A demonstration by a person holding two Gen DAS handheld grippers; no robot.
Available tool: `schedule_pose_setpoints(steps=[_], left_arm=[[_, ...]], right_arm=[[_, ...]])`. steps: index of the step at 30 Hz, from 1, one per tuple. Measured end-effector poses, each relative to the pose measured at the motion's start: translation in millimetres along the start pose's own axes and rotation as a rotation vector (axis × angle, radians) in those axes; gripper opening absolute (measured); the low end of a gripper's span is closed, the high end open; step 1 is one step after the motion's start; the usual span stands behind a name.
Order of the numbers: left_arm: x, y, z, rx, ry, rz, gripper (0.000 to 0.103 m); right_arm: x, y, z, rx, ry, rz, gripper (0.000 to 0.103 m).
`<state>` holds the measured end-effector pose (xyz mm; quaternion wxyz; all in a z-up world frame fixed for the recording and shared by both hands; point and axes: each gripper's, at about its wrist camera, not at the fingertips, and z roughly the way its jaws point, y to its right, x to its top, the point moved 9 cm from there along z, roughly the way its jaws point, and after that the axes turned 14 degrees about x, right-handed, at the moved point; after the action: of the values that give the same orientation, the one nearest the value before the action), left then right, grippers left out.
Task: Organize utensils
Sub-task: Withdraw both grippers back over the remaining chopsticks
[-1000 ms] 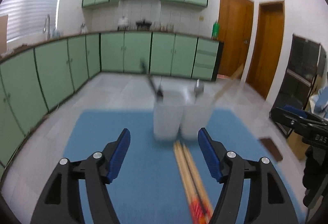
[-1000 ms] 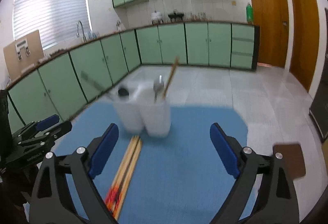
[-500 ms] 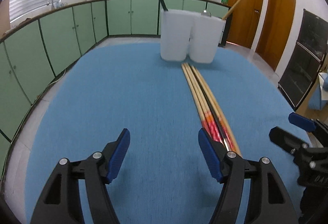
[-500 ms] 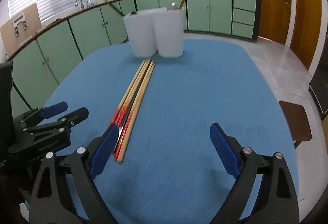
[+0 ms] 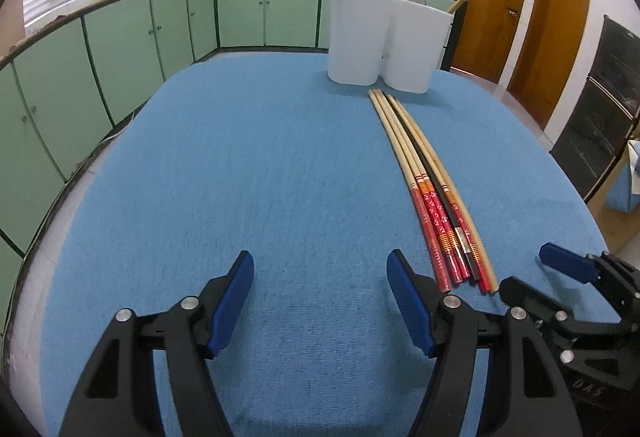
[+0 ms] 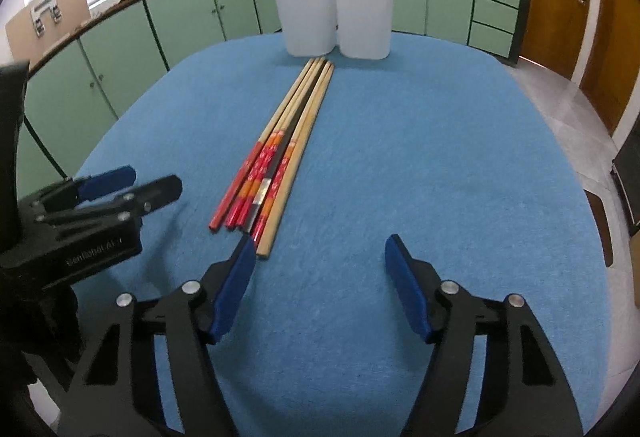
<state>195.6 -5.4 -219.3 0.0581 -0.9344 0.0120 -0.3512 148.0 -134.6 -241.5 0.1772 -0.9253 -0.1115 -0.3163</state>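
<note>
1. Step, my read: pre-grasp. Nothing is picked up; the chopsticks [image 5: 430, 181] lie loose on the table.
2. Left gripper [image 5: 320, 301]: fingers spread wide, empty, low over bare cloth, left of the bundle's near ends.
3. Right gripper [image 6: 320, 287]: fingers spread wide, empty. Its left pad [image 6: 236, 287] sits right at the bundle's near ends; can't tell if it's touching.
4. Location: bundle runs from just in front of the grippers to just short of the two white holders [image 5: 384, 41] at the far table edge. Holders stand side by side, touching. The left one holds a dark stick, the right one a light wooden stick.
5. Next move likely needs: centre one gripper over a single stick or pair, go low, close narrow, lift, tip it upright into a holder.
6. Materials: thin, round chopsticks, mostly pale wood with glossy red patterned grip ends, one black. They lie tight together, so separating one looks fiddly and they may roll.
7. Blue tablecloth [image 6: 440, 157]: woven and matte, probably decent friction. Holders: smooth, opaque, rounded, probably plastic.
</note>
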Motion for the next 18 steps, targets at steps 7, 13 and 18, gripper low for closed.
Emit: schedule_pose_setpoints(steps=[7,13,18], left_arm=[[-2,1,3,-0.003,-0.015,0.000,0.068],[-3,-2,3,-0.003,-0.015,-0.006,0.068],[-3,-3,1,-0.001,-0.011,-0.005,0.068]], right_arm=[[1,7,0,-0.062,-0.014,-0.005,0.061],[-2,19,-13,-0.045,0.016,0.046,0.060],[-4,5,-8,0.008,0.012,0.028,0.044]])
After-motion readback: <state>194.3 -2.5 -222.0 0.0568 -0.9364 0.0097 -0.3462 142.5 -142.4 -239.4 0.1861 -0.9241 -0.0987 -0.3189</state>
